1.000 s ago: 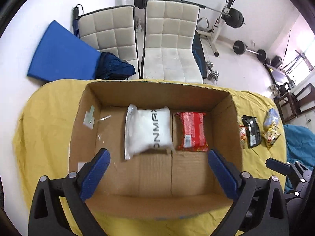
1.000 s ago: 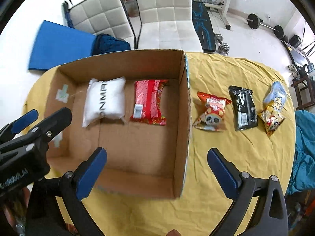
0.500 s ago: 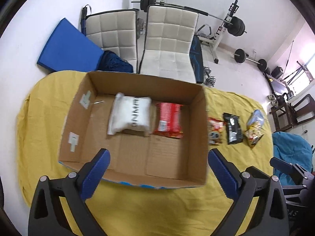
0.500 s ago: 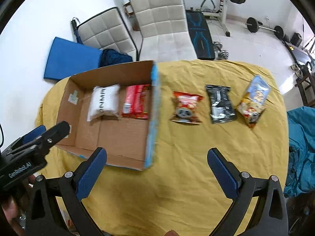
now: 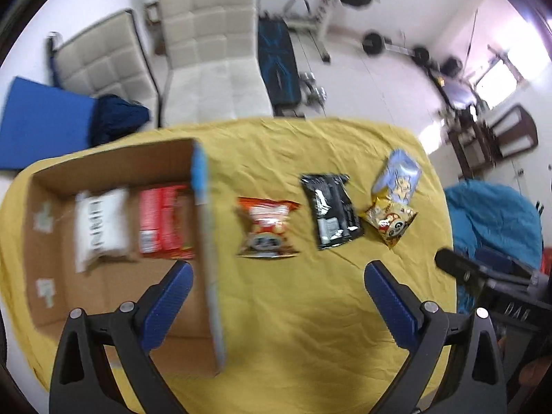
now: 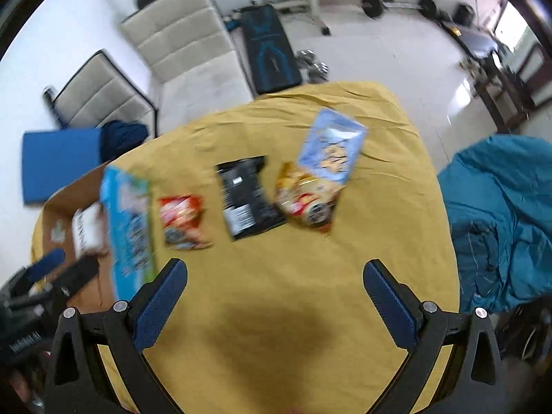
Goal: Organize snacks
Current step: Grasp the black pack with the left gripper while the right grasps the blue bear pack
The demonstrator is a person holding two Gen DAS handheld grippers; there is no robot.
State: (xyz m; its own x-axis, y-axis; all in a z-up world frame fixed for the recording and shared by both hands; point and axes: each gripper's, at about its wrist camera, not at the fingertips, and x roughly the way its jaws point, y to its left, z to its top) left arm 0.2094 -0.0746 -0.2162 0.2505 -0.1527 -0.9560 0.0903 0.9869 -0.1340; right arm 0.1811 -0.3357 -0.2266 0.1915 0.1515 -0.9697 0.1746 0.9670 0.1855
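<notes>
Just then both grippers hung wide open and empty, the right gripper (image 6: 275, 269) nearer the black packet (image 6: 245, 197), which lay ahead on the yellow cloth (image 6: 276, 310), long axis near-to-far, right of the cardboard box (image 5: 203, 241).

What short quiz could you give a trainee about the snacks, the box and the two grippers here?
1. True or false: the left gripper holds a snack.
2. How many packets lie inside the cardboard box?
A. one B. two C. four
3. Fill in: the black packet lies on the ____ cloth.

Key:
1. False; both it and the right gripper are open and empty.
2. B: the white packet and the red packet.
3. Yellow.
</notes>
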